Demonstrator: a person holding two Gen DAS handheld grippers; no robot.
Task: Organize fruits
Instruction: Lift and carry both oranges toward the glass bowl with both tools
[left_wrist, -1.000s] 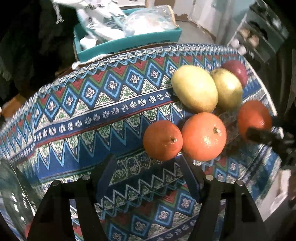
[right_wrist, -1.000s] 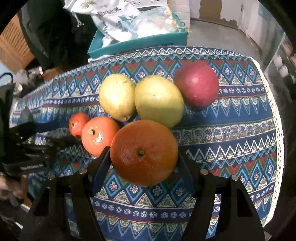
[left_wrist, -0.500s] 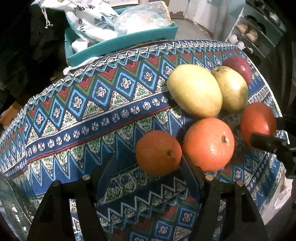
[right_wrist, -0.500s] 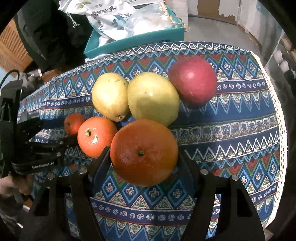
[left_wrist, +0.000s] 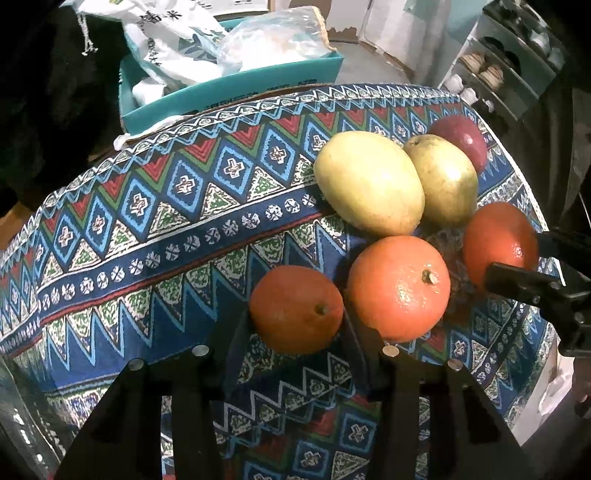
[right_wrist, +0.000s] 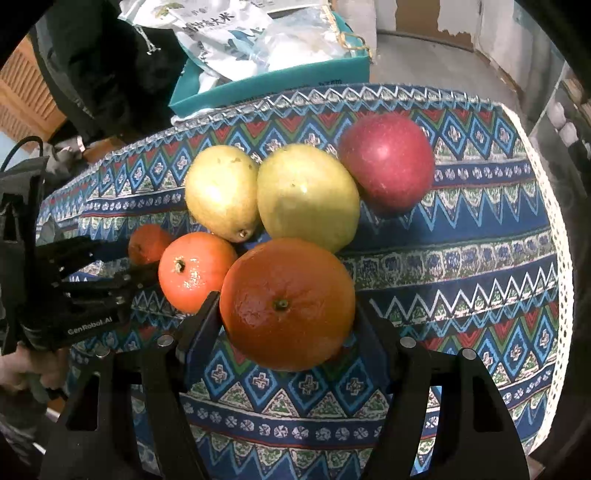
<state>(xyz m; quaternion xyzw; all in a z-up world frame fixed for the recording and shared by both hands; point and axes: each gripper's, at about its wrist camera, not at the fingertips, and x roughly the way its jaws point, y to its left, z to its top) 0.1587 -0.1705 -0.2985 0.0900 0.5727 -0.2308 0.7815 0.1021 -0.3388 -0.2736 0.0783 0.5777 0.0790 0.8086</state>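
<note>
On the patterned tablecloth (left_wrist: 155, 229) lie three oranges, two yellow-green pears and a red apple. My left gripper (left_wrist: 295, 332) has its jaws around the small orange (left_wrist: 297, 308), which rests on the cloth beside the middle orange (left_wrist: 399, 286). My right gripper (right_wrist: 286, 314) is shut on the large orange (right_wrist: 286, 302), seen from the left view too (left_wrist: 498, 240). Behind lie the pears (right_wrist: 221, 192) (right_wrist: 308, 195) and the apple (right_wrist: 388, 162). The left gripper also shows in the right wrist view (right_wrist: 122, 258).
A teal box (left_wrist: 229, 88) with white bags stands past the table's far edge. A shelf unit (left_wrist: 509, 74) stands at the far right. The cloth's white lace edge (right_wrist: 557, 236) marks the table's right side. A dark garment (right_wrist: 103, 66) hangs at the back left.
The left gripper has moved forward and its jaws have come around the small orange. The right gripper keeps hold of the large orange, shifted slightly toward the other fruit.
</note>
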